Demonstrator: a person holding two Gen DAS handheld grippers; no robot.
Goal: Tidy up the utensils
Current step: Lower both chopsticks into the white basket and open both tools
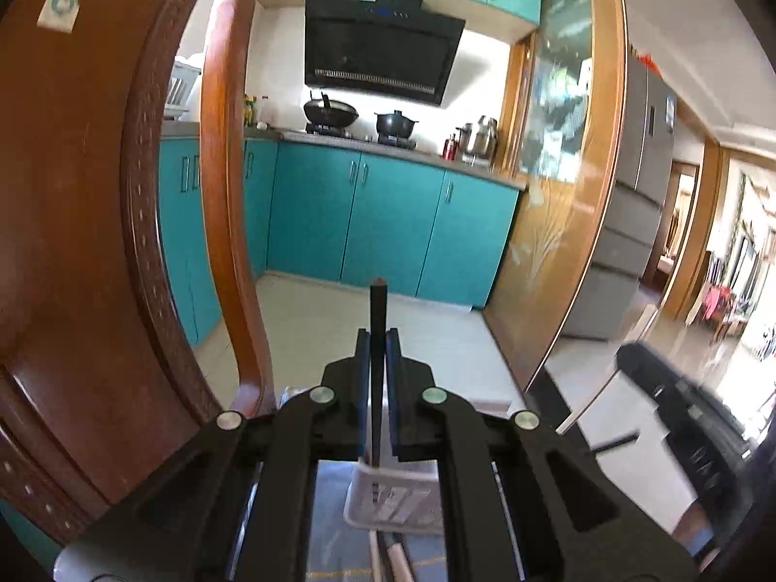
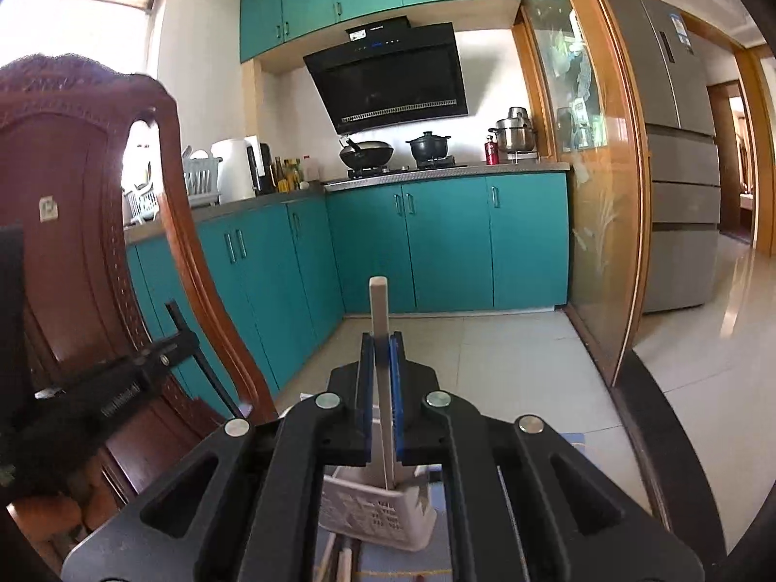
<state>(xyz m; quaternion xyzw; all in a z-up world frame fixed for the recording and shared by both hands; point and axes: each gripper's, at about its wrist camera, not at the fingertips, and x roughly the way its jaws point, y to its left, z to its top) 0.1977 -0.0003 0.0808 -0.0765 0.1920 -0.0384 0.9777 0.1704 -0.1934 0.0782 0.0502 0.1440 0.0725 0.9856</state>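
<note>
My left gripper (image 1: 378,339) is shut on a dark chopstick (image 1: 378,310) that stands upright between its blue pads, its top end above the fingertips. Below it sits a white slotted basket (image 1: 388,504). My right gripper (image 2: 381,342) is shut on a pale wooden chopstick (image 2: 379,305), also upright, whose lower end reaches down to the white basket (image 2: 373,514). The left gripper with its dark stick (image 2: 203,363) shows at the left of the right wrist view. The right gripper body (image 1: 688,407) shows blurred at the right of the left wrist view.
A carved wooden chair back (image 1: 97,242) stands close on the left, also in the other view as the chair (image 2: 77,223). More utensils (image 1: 395,553) lie on a blue mat under the basket. Beyond are teal cabinets (image 1: 388,223), a stove with pots, a glass sliding door (image 2: 596,194) and a fridge (image 2: 679,169).
</note>
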